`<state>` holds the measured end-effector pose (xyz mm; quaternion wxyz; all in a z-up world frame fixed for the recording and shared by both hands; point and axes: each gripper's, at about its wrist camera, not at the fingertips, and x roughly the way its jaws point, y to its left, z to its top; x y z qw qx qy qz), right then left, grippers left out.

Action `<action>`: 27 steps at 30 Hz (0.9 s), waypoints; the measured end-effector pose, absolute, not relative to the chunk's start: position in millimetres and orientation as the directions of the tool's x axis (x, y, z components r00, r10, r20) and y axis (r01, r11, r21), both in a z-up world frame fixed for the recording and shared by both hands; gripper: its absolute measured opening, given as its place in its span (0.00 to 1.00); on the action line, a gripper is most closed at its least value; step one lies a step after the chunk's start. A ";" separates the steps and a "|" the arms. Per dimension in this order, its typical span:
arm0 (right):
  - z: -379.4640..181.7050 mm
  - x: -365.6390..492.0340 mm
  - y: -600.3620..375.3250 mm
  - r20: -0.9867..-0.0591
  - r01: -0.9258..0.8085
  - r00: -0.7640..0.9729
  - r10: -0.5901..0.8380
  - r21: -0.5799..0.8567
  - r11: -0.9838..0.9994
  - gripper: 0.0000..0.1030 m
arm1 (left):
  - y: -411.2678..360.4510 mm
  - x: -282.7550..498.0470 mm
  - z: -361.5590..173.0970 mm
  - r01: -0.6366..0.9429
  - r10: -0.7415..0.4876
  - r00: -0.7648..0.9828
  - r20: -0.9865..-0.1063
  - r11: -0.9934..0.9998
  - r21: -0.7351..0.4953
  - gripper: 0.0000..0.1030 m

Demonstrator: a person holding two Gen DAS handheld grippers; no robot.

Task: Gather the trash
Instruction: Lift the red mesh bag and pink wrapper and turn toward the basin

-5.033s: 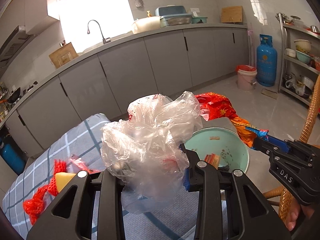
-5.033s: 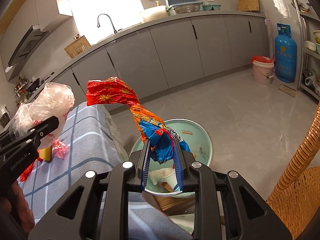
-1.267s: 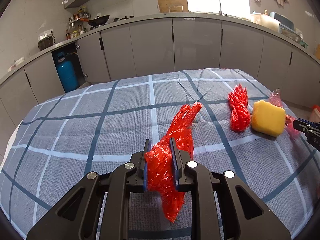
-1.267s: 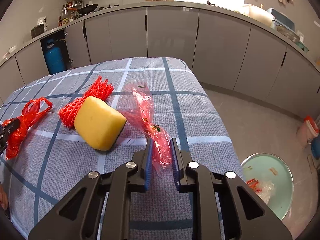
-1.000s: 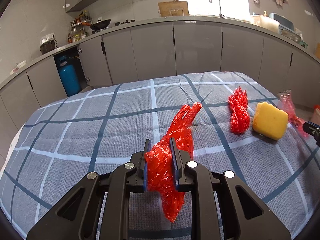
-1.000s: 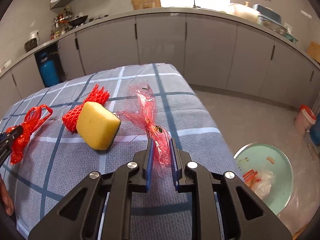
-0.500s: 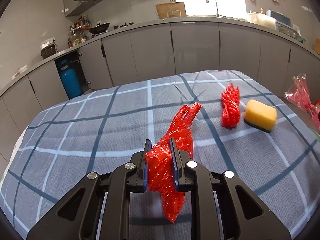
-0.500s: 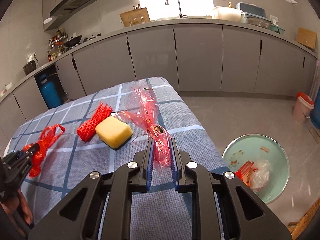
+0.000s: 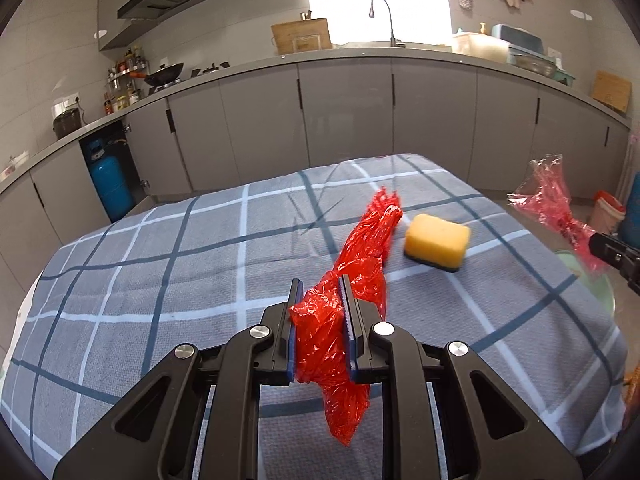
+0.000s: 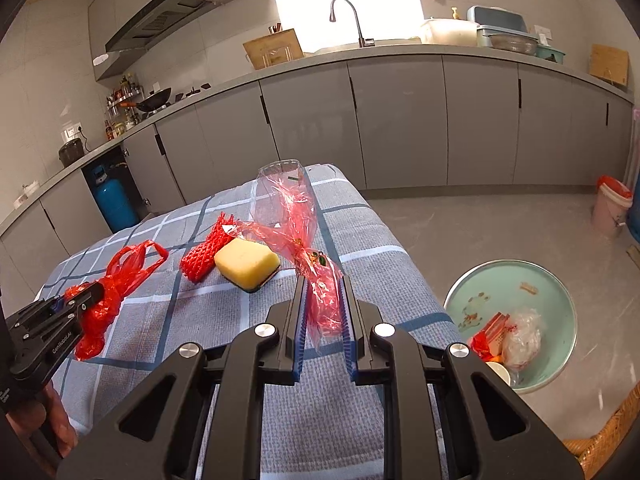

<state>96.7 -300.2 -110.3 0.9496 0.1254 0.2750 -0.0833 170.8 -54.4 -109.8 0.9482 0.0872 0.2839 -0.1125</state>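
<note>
The worktop, under a grey-and-blue checked cloth, fills the near scene. On the floor to its right stands a green basin holding wrappers and a clear bag. A yellow sponge and red mesh netting lie at the worktop's far right. The left tongs are clamped on a red plastic bag; the right tongs pinch a pink cellophane wrapper, raised above the worktop's right edge.
</note>
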 end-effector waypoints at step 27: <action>-115.0 42.9 -369.1 -0.516 0.345 0.841 -0.162 0.281 0.895 0.17 | -176.4 129.9 -85.2 0.488 -0.337 0.780 -0.527 0.855 0.175 0.18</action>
